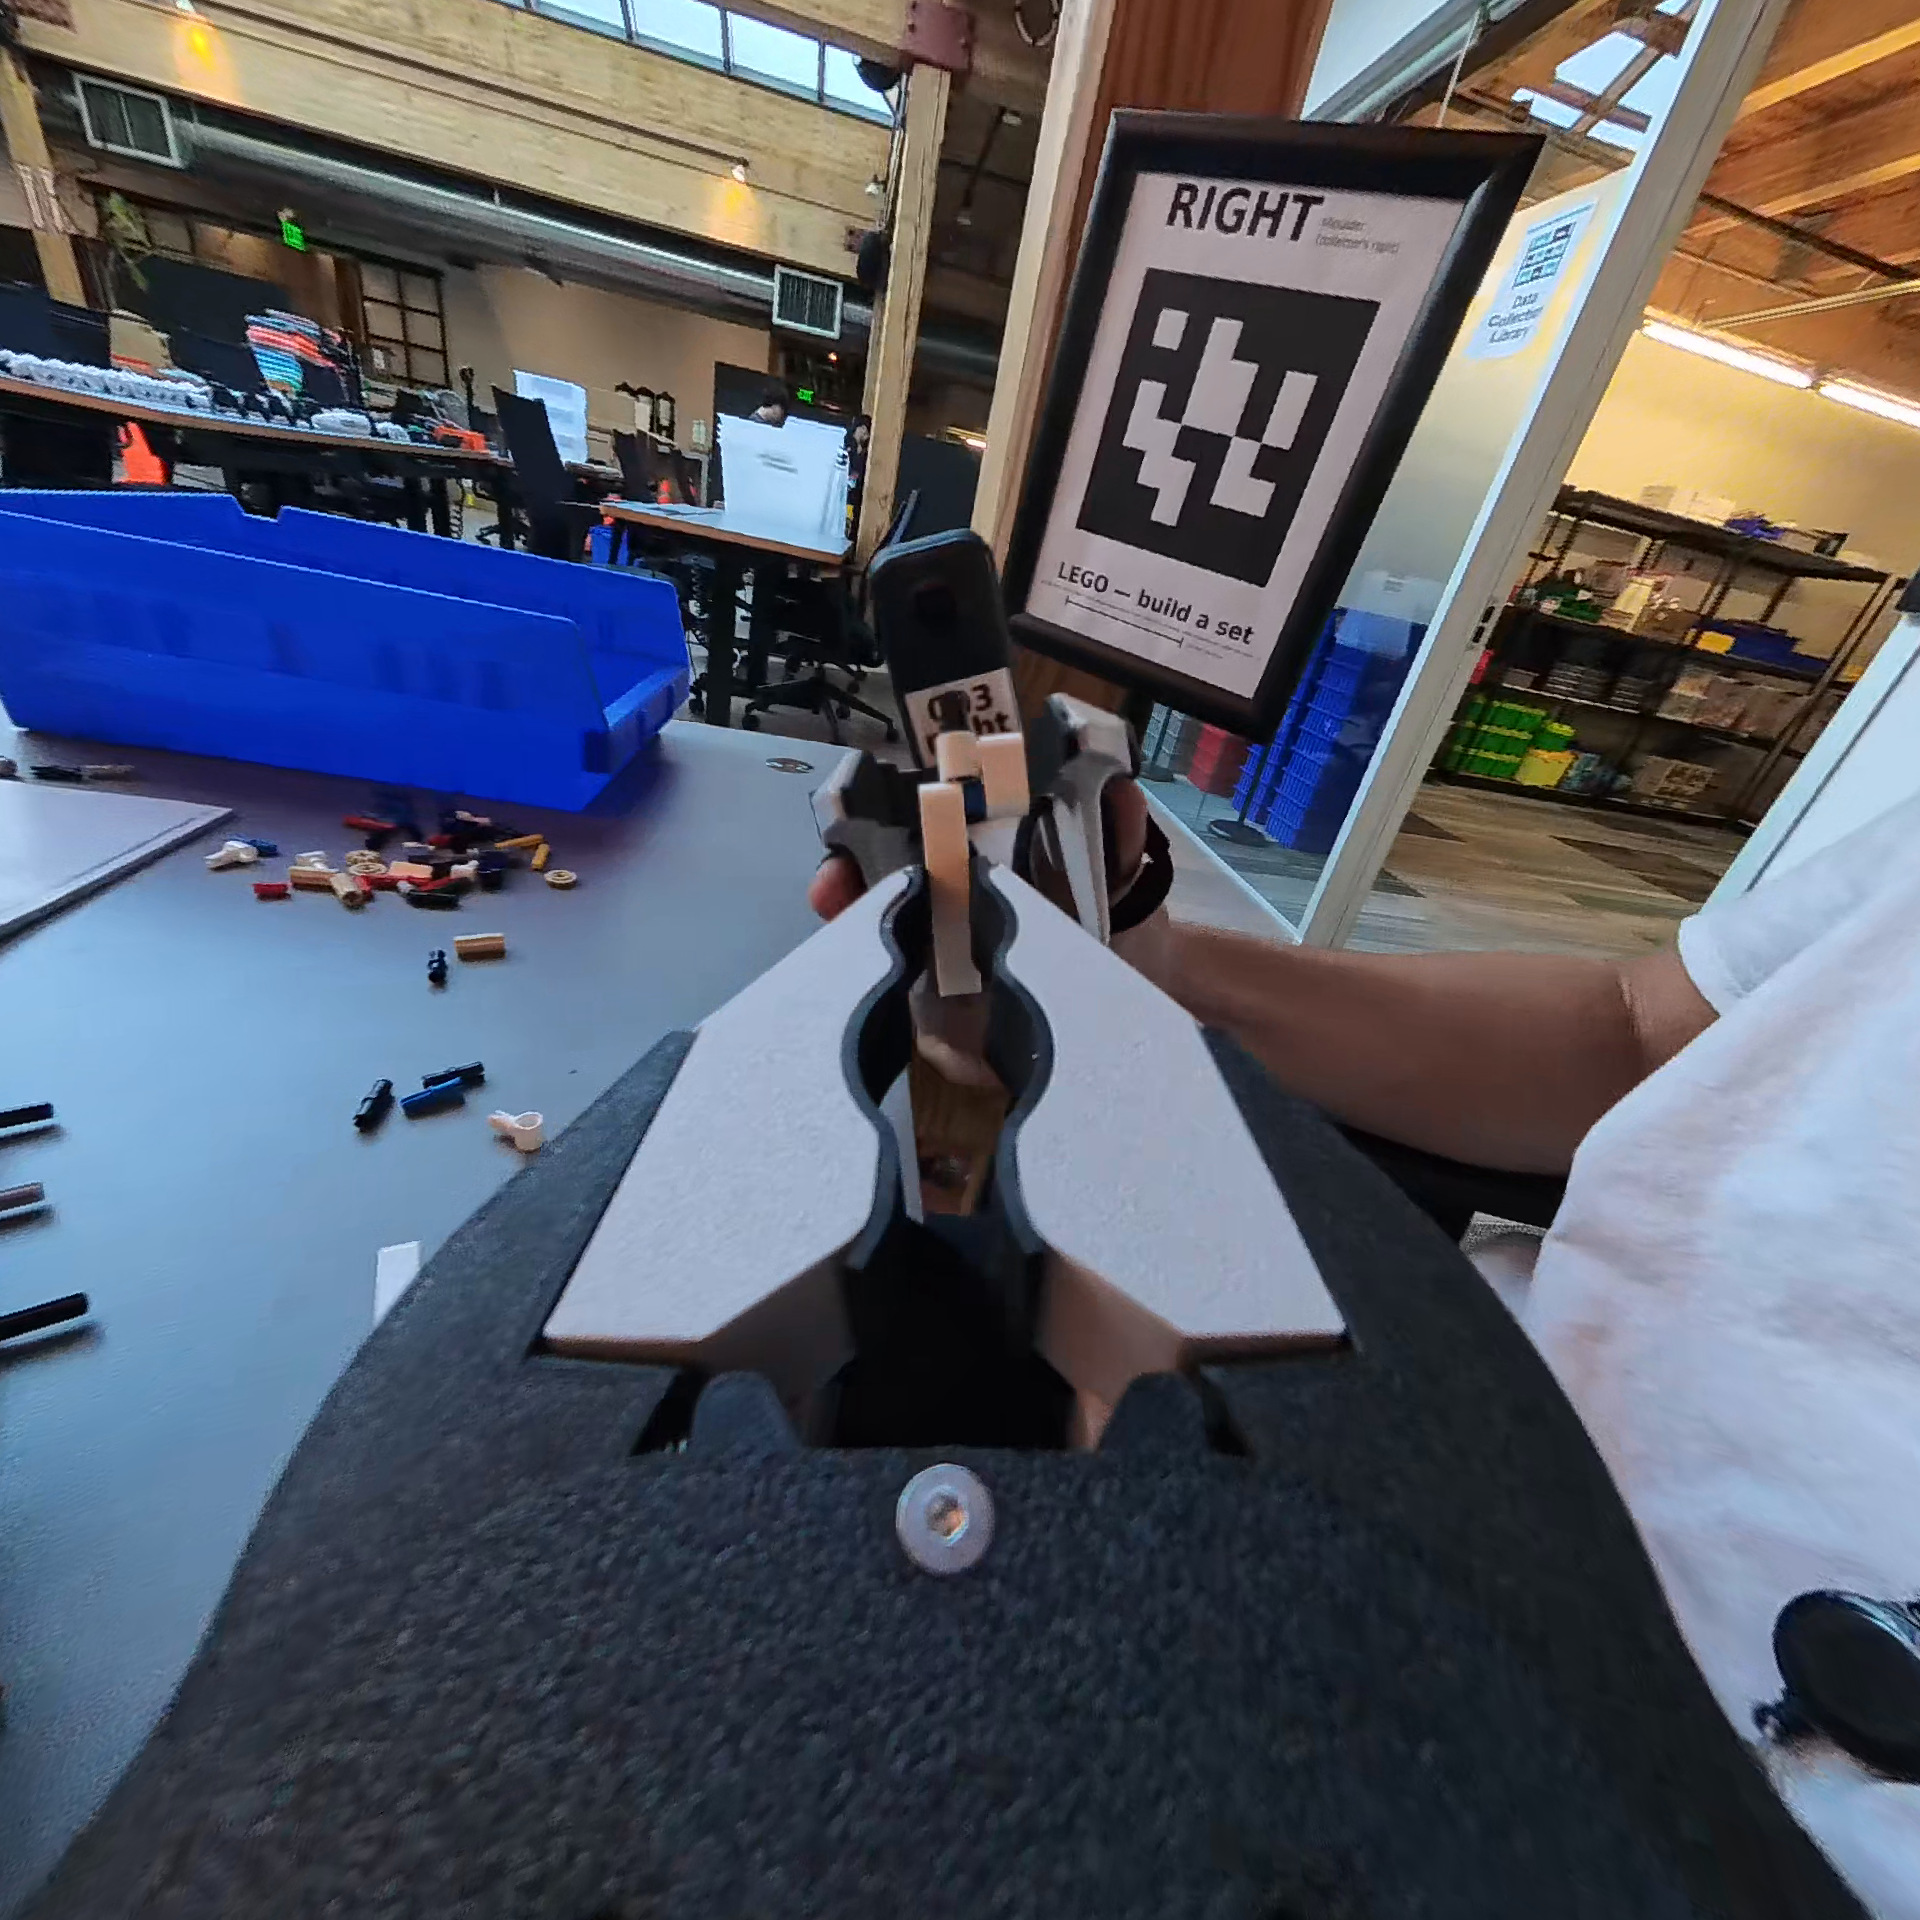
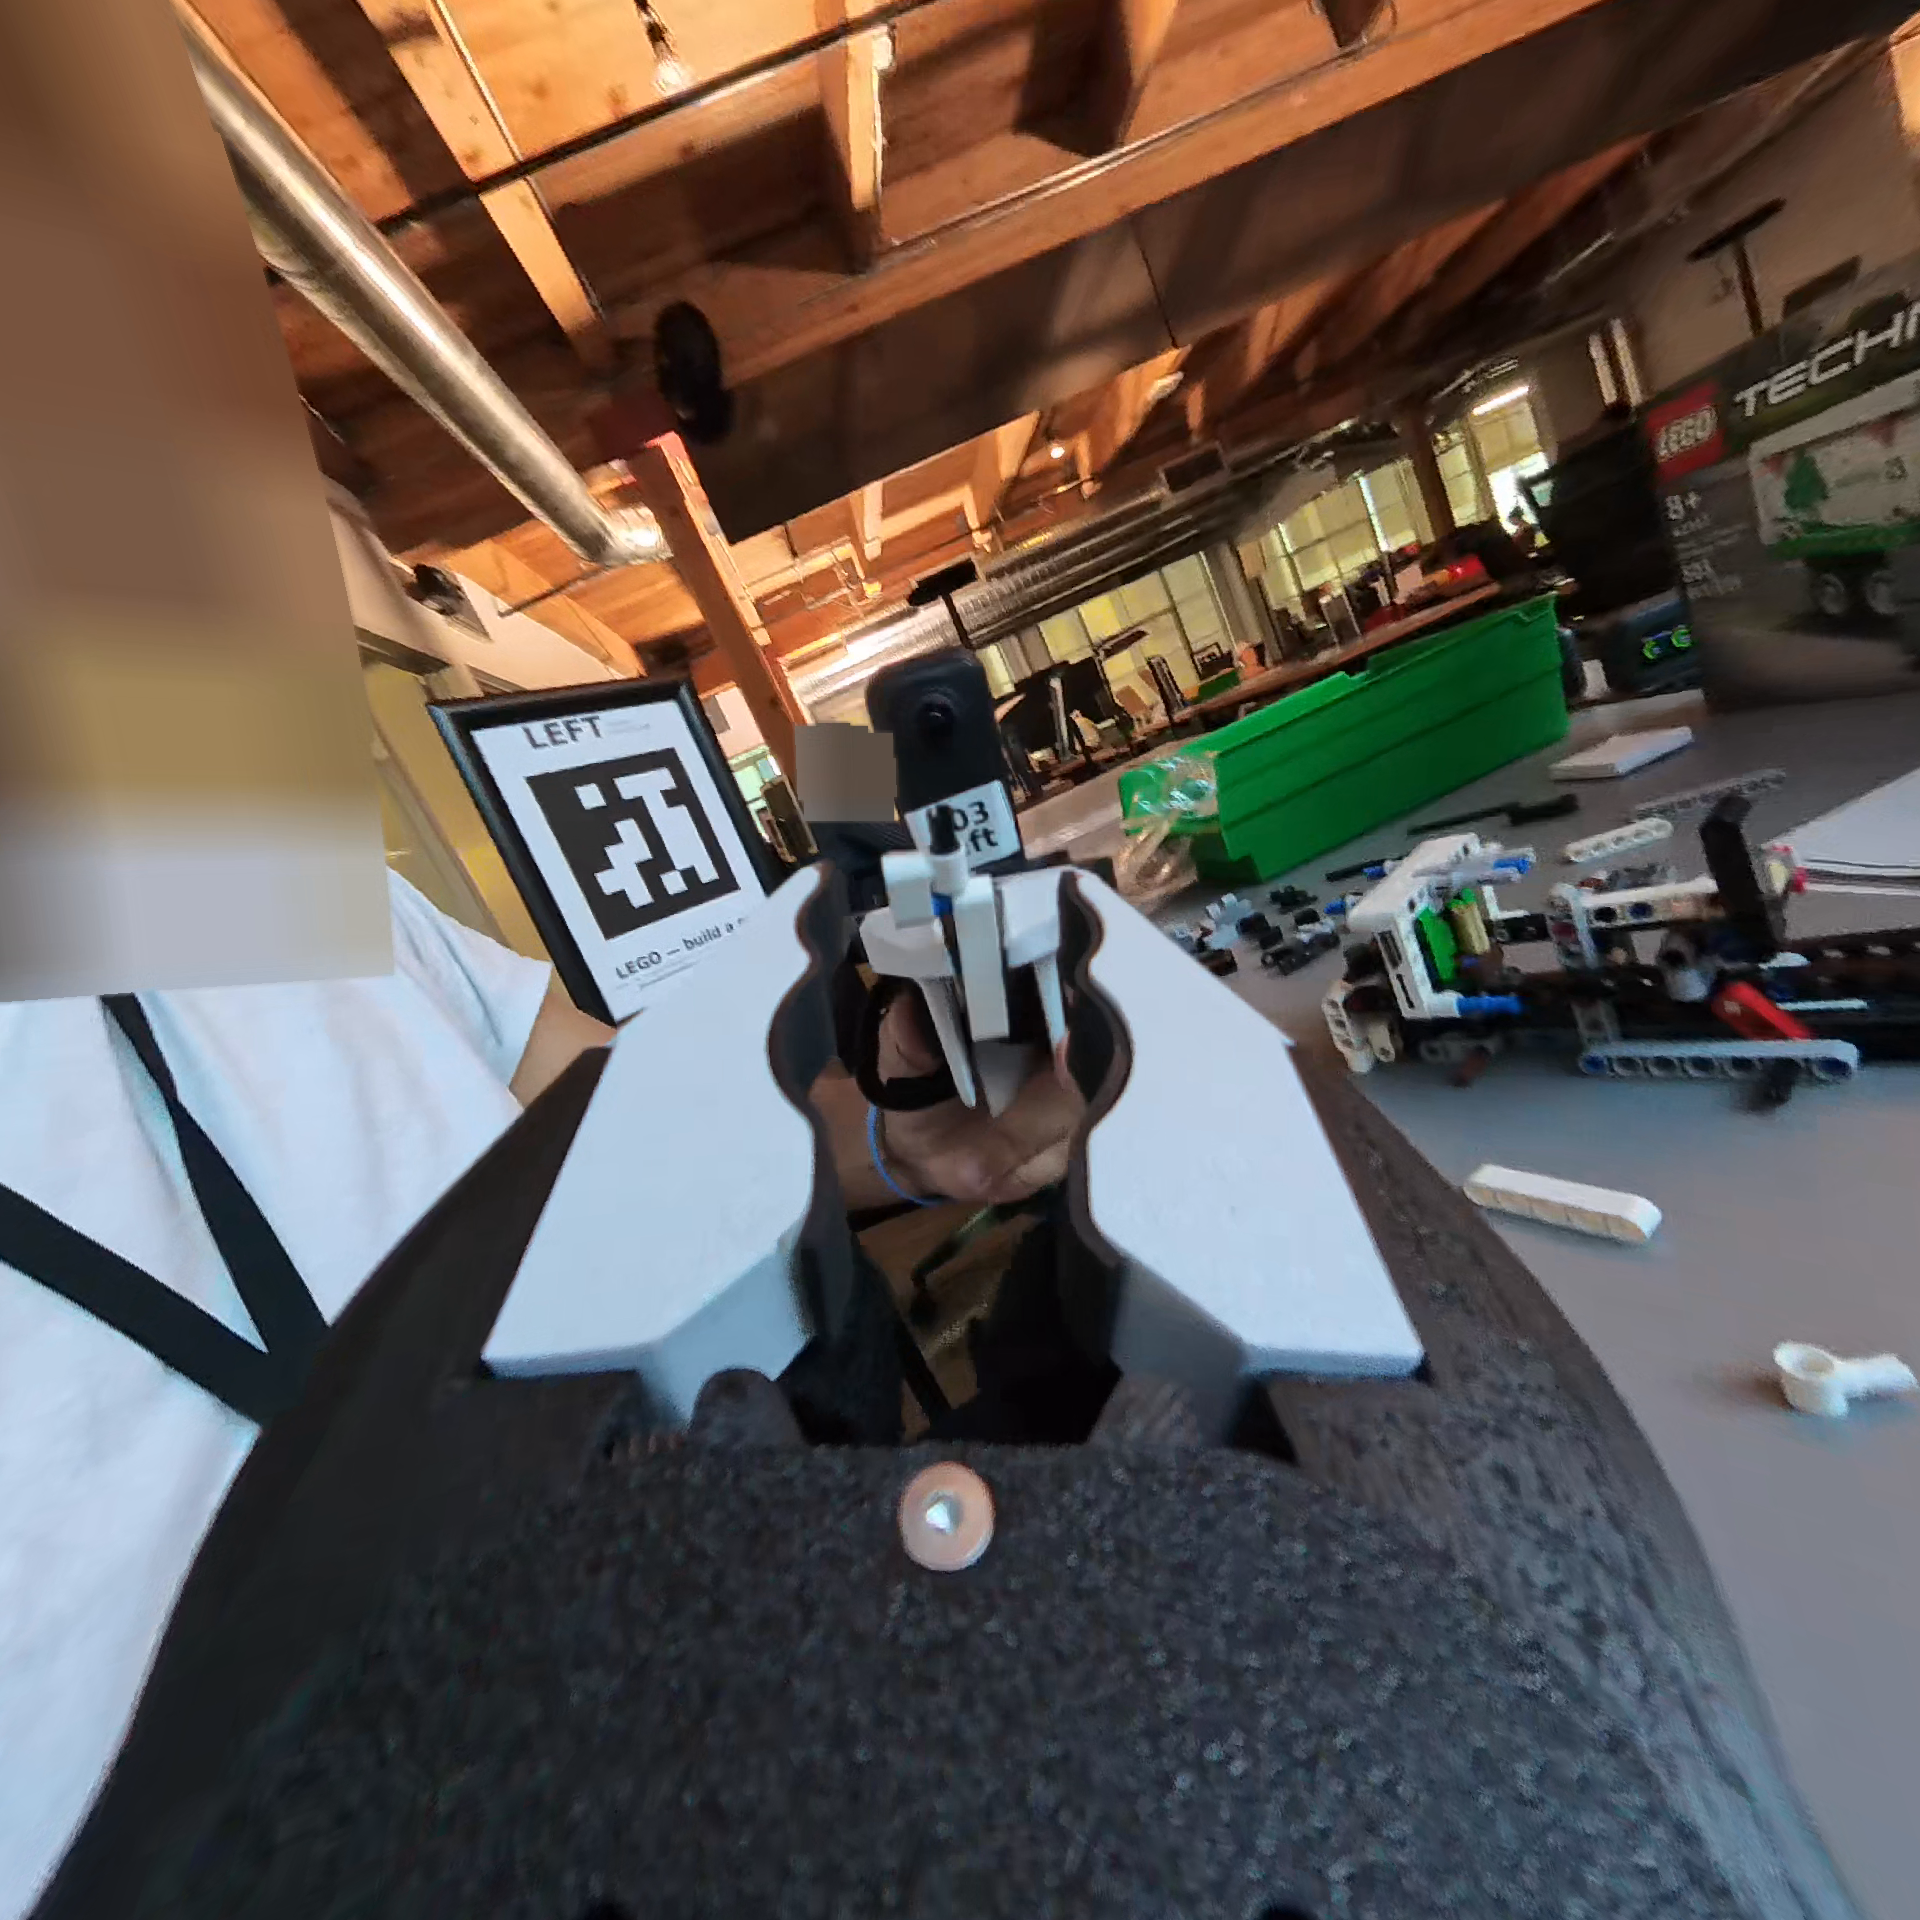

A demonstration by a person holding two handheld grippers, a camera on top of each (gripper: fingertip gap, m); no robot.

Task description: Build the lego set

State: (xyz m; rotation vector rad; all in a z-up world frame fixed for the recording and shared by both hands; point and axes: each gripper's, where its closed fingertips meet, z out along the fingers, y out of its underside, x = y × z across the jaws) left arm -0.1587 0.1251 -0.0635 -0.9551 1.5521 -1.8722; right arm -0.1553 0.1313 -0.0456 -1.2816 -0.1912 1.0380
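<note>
White lego beam piece point(image 1: 951, 894) frame centre, pinched in the closed left gripper point(image 1: 951, 935), right gripper point(image 2: 945, 966) facing it, seemingly closed on the same piece, loose parts point(image 1: 416, 862) mid-left before blue bin point(image 1: 312, 644), part-built truck point(image 2: 1455, 956) and green bin point(image 2: 1382, 748) at right, framed marker sign point(image 1: 1247, 416) behind.

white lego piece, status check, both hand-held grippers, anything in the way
Left hand-held gripper shut on white lego piece. Right hand-held gripper facing it, grip unclear. Half-built truck on table, loose beam nearby, nothing between.
</note>
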